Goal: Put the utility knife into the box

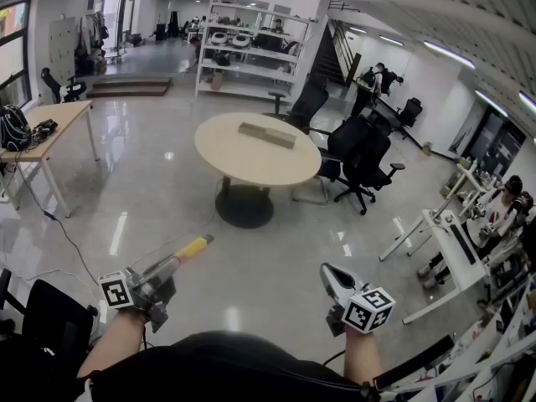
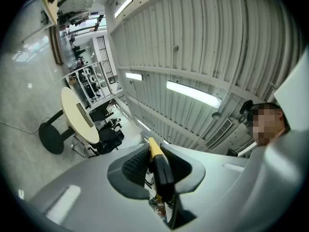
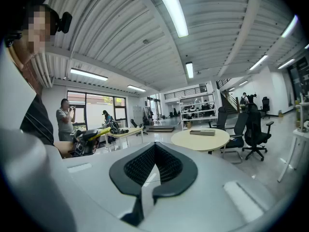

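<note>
My left gripper (image 1: 170,268) is shut on a yellow and black utility knife (image 1: 192,248), held low at the left over the shiny floor with its yellow end pointing up and right. In the left gripper view the knife (image 2: 161,167) stands edge-on, pinched between the dark ribbed pads (image 2: 136,166). My right gripper (image 1: 330,274) hangs at the lower right, jaws together and empty; its pads (image 3: 145,163) meet at the tip. A long flat box (image 1: 266,134) lies on the round beige table (image 1: 230,153) ahead, well beyond both grippers. The right gripper view shows the same box (image 3: 202,132).
Black office chairs (image 1: 362,159) stand right of the table and one behind it. A wooden desk (image 1: 46,128) is at the far left, white desks (image 1: 452,245) with people at the right, shelving (image 1: 251,48) at the back. Glossy floor lies between me and the table.
</note>
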Available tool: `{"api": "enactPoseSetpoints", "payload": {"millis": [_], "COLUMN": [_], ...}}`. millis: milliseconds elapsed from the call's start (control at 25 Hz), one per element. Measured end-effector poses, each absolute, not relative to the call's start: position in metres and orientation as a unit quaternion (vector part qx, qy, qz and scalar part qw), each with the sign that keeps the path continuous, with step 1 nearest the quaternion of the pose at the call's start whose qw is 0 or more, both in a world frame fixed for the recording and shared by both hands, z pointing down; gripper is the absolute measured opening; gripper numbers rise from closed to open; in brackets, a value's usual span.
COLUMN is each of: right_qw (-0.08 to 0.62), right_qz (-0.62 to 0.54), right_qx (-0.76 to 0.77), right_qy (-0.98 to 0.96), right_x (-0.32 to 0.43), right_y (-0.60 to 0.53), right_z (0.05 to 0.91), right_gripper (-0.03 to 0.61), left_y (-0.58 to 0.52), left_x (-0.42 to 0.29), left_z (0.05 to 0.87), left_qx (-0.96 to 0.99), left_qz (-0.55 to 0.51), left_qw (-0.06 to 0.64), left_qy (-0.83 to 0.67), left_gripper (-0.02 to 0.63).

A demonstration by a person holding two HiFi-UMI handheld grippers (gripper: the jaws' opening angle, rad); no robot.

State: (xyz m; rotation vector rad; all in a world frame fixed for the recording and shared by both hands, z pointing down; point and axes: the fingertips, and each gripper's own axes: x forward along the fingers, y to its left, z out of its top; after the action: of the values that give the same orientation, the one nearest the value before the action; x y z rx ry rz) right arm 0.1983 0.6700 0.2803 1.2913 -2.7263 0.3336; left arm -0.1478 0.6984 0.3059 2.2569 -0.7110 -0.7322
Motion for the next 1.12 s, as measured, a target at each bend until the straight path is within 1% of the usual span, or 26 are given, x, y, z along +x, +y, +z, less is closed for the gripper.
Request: {"api": "enactPoseSetpoints", "payload": {"millis": [240,360,480,640,840,1000,1120], "right_qw": [0.052,0.051,0.06,0.058,0.051,0.054,0.054], "right_qz": [0.111,0.111,0.105,0.107,0.107,0.101,0.097], "right_qx": [0.423,0.423,0.43,0.439,0.439,0.439,0.443], "right_qy": [-0.898,-0.898,-0.895,-0.89,-0.891,-0.891,-0.89], "right_x": [0.196,0.198,0.203,0.213,0.224,0.24,0.261], "right_y": [0.667,0.667,0.666,0.662,0.662,0.668,0.672], "right_z": [0.278,0.278,0.28,0.283,0.285,0.281,0.279], "right_gripper": [0.012,0.012,0.012,0.014,0.015,0.015,0.015], "left_y": [0.697,0.698,0.696,0.695,0.689,0.688,0.686], "left_x": [-0.149,-0.143,-0.14,-0.13,-0.122,-0.101,-0.08], "left_z": [0.304,0.303,0.301,0.302,0.301,0.299,0.3], "left_qx": [0.861,0.853,0.863,0.854,0.864,0.853,0.854], "left_qz": [-0.278,-0.29,-0.276,-0.288,-0.273,-0.29,-0.286], "left_qw": [0.328,0.348,0.33,0.349,0.331,0.359,0.363], "left_qy": [-0.271,-0.259,-0.267,-0.256,-0.263,-0.244,-0.237], "left_gripper": [0.066,0.066,0.066,0.066,0.066,0.066,0.066]}}
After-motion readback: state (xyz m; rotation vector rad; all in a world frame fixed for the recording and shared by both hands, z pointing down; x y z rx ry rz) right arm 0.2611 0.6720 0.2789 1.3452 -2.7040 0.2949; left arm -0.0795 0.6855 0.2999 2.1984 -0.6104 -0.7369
